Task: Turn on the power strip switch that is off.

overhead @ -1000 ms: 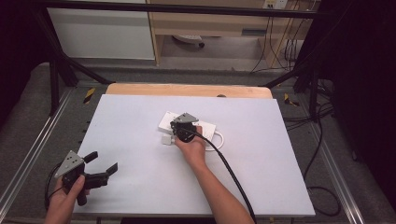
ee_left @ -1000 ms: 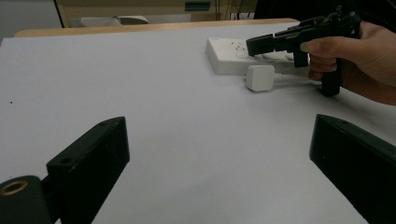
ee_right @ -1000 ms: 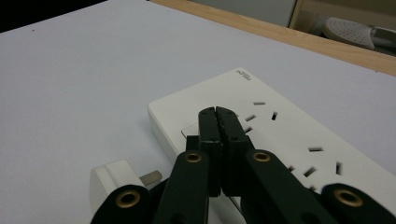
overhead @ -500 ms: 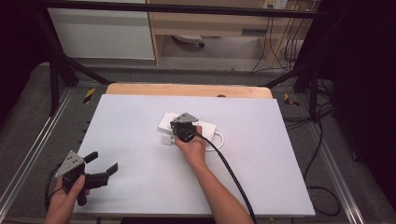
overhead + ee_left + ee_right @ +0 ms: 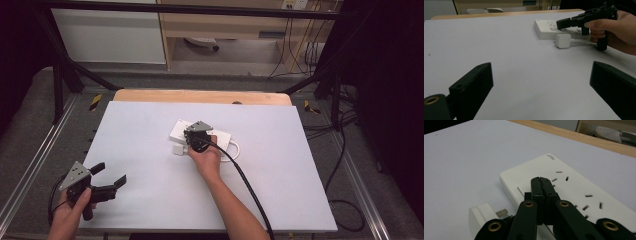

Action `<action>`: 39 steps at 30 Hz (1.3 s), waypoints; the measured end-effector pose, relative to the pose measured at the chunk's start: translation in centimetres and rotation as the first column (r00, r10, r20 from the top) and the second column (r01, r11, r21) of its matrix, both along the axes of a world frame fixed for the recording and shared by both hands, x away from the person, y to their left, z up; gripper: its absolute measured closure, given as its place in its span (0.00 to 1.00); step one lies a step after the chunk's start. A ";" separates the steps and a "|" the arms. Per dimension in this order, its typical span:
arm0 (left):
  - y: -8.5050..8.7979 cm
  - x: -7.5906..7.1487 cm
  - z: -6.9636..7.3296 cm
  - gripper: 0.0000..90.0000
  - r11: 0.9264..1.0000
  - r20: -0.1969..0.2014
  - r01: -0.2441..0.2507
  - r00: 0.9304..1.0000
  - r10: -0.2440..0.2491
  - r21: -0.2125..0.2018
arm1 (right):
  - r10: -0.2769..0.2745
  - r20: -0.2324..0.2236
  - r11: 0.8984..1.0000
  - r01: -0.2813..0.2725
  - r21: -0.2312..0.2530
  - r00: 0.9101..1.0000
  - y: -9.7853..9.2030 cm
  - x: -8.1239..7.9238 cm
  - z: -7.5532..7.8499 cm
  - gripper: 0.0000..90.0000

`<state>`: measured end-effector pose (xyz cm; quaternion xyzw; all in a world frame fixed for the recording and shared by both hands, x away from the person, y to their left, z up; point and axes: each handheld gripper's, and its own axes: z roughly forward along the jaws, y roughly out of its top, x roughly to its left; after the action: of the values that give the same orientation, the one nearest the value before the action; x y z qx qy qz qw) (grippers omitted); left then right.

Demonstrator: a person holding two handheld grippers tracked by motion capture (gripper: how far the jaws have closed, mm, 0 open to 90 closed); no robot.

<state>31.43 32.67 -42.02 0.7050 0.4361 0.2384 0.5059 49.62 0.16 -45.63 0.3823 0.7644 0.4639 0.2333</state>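
Observation:
A white power strip (image 5: 181, 130) (image 5: 545, 29) (image 5: 574, 190) lies flat near the middle of the white table (image 5: 150, 150). A white plug (image 5: 178, 149) (image 5: 563, 40) (image 5: 480, 216) rests on the table just beside the strip, its metal pin showing, its white cord (image 5: 234, 150) curling right. My right gripper (image 5: 192, 136) (image 5: 560, 24) (image 5: 540, 181) is shut with nothing between its jaws, tips pressed down over the strip's near end. My left gripper (image 5: 112, 175) (image 5: 541, 82) stands open at the front left corner, far from the strip, empty.
A wooden board edge (image 5: 200, 96) runs along the table's far side. A black cable (image 5: 250, 190) trails from the right gripper toward the front edge. Metal frame rails (image 5: 30, 165) flank the table. Cables (image 5: 345, 150) hang at the right on the floor.

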 end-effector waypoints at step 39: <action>-0.1 0.0 0.0 0.06 1.000 0.001 0.002 1.000 -0.002 0.006 | 0.029 0.021 0.993 -0.031 0.113 0.999 -2.7 -1.0 4.1 0.83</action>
<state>31.41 32.60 -42.00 0.7069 0.4345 0.2394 0.5042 48.66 -2.52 -41.50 0.3788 0.7402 0.5136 0.2118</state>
